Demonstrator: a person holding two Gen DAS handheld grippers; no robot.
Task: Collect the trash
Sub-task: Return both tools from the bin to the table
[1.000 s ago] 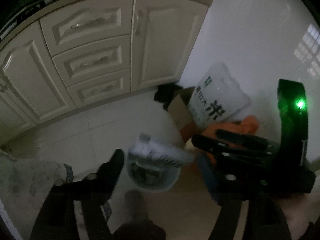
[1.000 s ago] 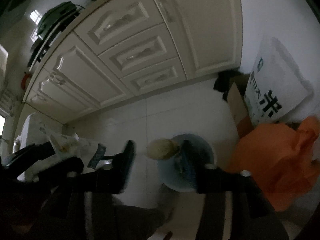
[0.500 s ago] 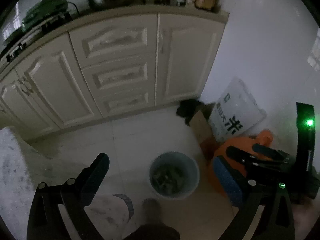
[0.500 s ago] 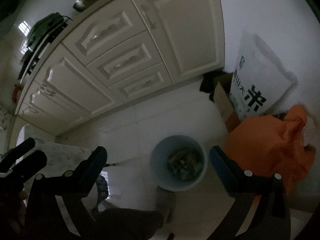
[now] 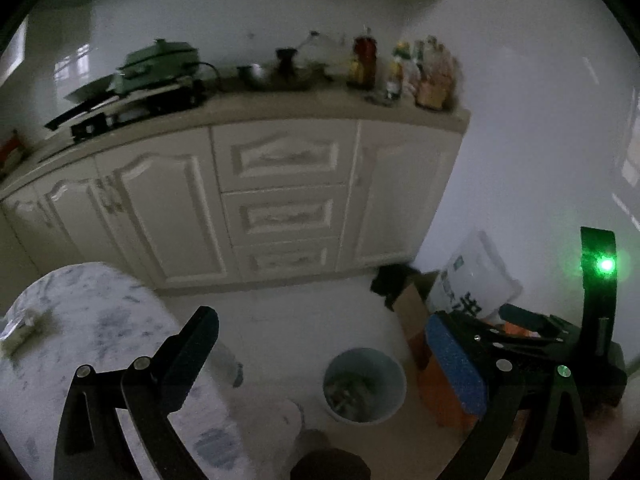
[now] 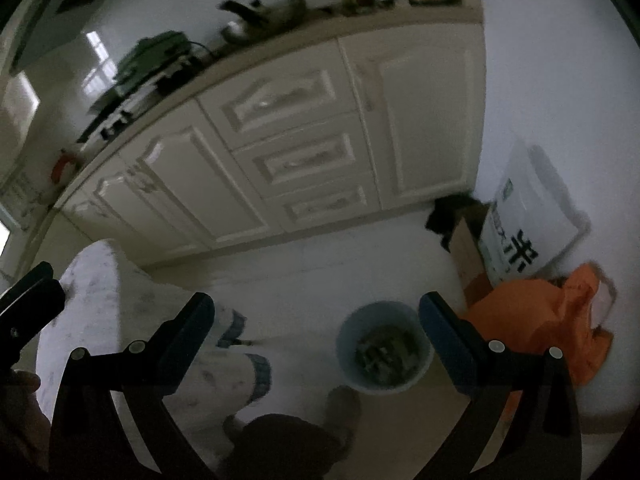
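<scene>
A pale blue trash bin [image 5: 363, 384] holding dark scraps stands on the white floor; it also shows in the right wrist view [image 6: 383, 347]. My left gripper [image 5: 320, 352] is open and empty, raised high above the floor, with the bin below between its fingers. My right gripper [image 6: 316, 330] is open and empty, also high, with the bin just inside its right finger [image 6: 444, 332]. A piece of trash [image 5: 24, 328] lies on the marble table [image 5: 88, 336] at the left.
Cream cabinets [image 5: 280, 200] run along the back under a cluttered counter [image 5: 280, 96]. A white printed sack [image 6: 528, 220], a cardboard box [image 6: 466, 244] and an orange bag [image 6: 552, 320] stand right of the bin. A foot [image 6: 344, 404] is by the bin.
Both grippers let go of their trash into the bin, opened, and rose up and back. The view now takes in the counter and the marble table.
</scene>
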